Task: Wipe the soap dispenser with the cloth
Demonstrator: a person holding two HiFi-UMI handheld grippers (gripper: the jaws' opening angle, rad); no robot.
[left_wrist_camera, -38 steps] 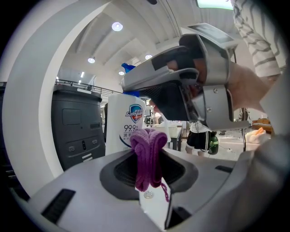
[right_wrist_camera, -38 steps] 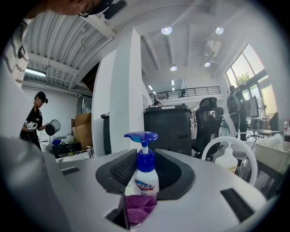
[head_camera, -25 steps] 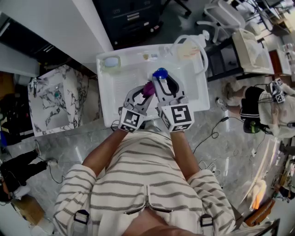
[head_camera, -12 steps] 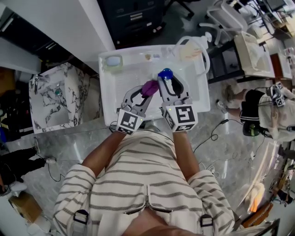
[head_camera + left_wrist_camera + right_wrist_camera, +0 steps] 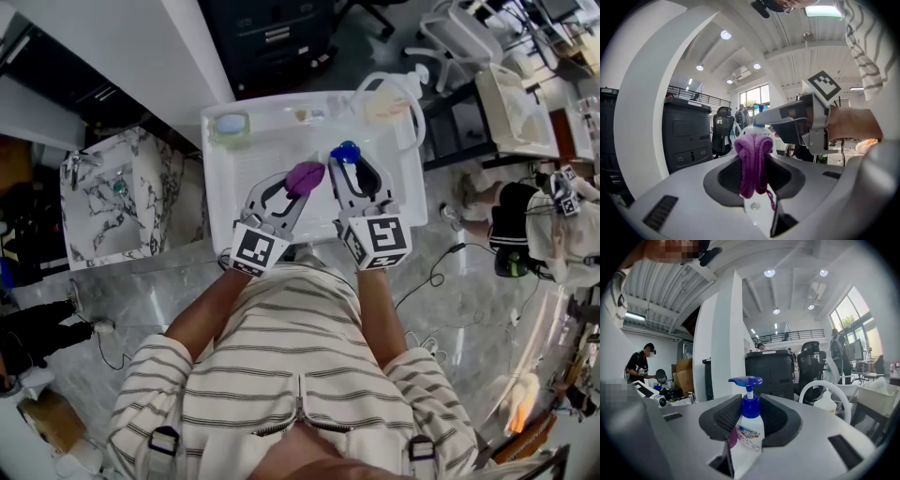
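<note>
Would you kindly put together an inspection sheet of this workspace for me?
Surface: white tray, in front of the person.
Job's things: soap dispenser, upright, blue pump on top; purple cloth, bunched, beside the dispenser; contact cannot be told.
Clutter: small dish and bottle at the tray's far edge.
Grippers: left gripper shut on the cloth; right gripper shut on the soap dispenser.
Cables: black cable on the floor, right of the tray.
Surroundings: marble sink, black cabinet, another person.
</note>
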